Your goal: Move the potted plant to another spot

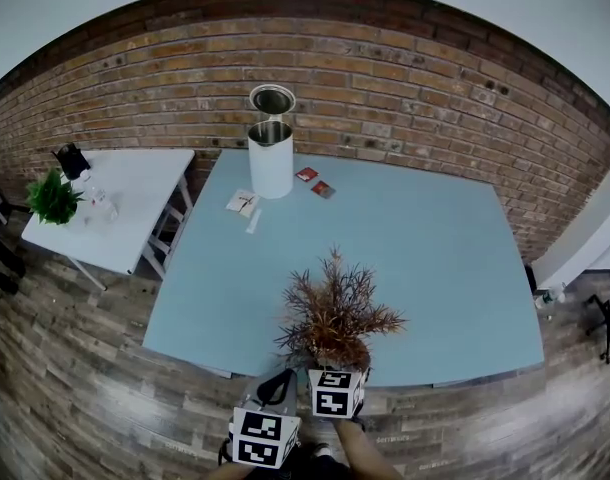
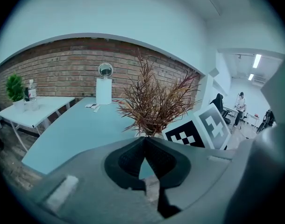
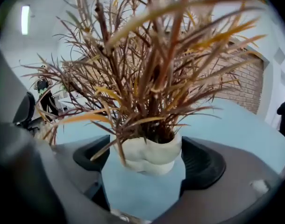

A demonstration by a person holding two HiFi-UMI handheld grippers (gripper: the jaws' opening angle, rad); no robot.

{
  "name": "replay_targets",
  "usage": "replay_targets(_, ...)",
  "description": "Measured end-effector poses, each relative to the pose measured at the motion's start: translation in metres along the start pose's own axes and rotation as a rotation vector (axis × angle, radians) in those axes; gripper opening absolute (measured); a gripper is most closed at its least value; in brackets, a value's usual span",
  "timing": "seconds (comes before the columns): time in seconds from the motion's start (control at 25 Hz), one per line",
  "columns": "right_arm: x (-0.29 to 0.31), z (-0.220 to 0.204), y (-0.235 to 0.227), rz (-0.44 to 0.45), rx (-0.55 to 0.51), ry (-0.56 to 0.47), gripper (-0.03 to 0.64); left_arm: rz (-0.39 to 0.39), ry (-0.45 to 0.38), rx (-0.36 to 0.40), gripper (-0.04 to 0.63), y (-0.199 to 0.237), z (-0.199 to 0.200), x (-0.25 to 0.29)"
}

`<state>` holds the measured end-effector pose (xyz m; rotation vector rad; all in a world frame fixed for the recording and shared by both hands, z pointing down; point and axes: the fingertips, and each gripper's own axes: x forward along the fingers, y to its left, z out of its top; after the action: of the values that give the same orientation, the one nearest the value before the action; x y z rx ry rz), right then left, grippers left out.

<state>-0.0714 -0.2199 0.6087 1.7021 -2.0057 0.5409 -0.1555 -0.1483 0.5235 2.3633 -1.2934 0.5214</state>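
Note:
The potted plant point(image 1: 333, 313), dry reddish-brown fronds in a small white pot point(image 3: 149, 155), stands upright on the pale blue table point(image 1: 435, 258) close to its near edge. My right gripper point(image 1: 337, 373) sits just behind it. In the right gripper view that gripper point(image 3: 149, 160) is open, and the pot sits between the wide-spread black pads point(image 3: 203, 164) with a gap on each side. My left gripper point(image 1: 276, 386) hovers left of the pot, off the table's edge. It is shut on nothing, its pads point(image 2: 133, 160) meeting at the tips. The plant point(image 2: 154, 101) shows ahead and right of it.
A white cylindrical bin point(image 1: 271, 158) with a raised round lid stands at the table's far side, with small cards point(image 1: 315, 182) and papers point(image 1: 243, 203) beside it. A white side table point(image 1: 125, 203) on the left carries a green plant point(image 1: 53, 198). A brick wall runs behind.

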Motion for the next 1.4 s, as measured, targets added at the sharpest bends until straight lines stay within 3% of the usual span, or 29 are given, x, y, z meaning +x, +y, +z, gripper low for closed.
replay_targets(0.6, 0.004, -0.005, -0.002, 0.033, -0.034, 0.012, 0.457, 0.013, -0.001, -0.009, -0.002, -0.005, -0.002, 0.011)
replay_targets(1.4, -0.009, -0.011, -0.045, 0.113, -0.093, 0.003, 0.457, 0.061, -0.001, -0.017, -0.002, -0.06, 0.005, 0.037)
